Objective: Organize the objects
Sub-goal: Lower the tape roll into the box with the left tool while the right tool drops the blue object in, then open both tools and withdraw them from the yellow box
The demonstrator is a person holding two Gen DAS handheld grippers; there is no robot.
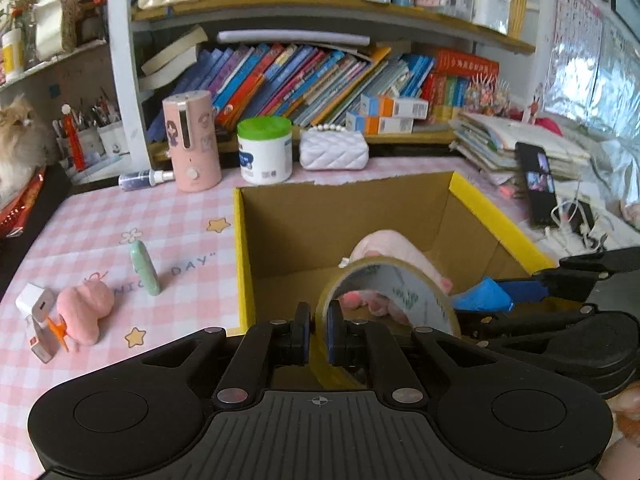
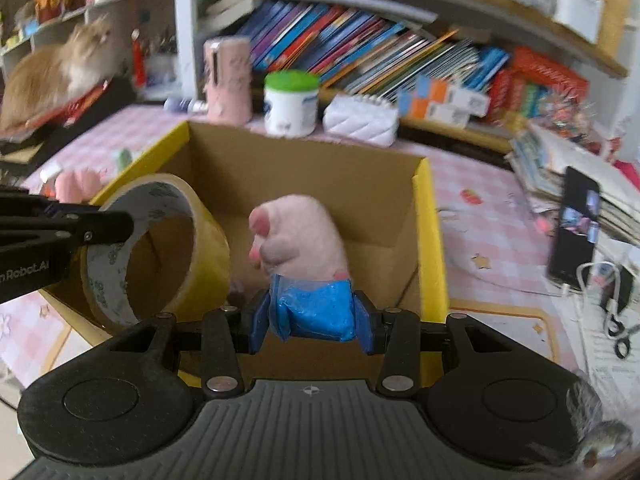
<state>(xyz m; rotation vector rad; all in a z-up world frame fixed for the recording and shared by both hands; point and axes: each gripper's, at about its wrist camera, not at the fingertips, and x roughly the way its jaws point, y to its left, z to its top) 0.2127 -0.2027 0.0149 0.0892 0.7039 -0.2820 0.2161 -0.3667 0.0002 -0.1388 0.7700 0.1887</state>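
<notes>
**Both grippers loaded over the box**

L gripper (image 1: 318,330) is pinching the wall of a yellow tape roll (image 1: 386,296), low center of frame. R gripper (image 2: 312,322) is squeezing a blue bag (image 2: 316,312) w/ a pink plush paw (image 2: 298,236) sticking up. Both are hanging above the cardboard box (image 1: 340,220). Left of frame, on the pink checked tablecloth (image 1: 120,216): pink plush toy (image 1: 84,310), green case (image 1: 146,268), white charger (image 1: 34,300).
</notes>
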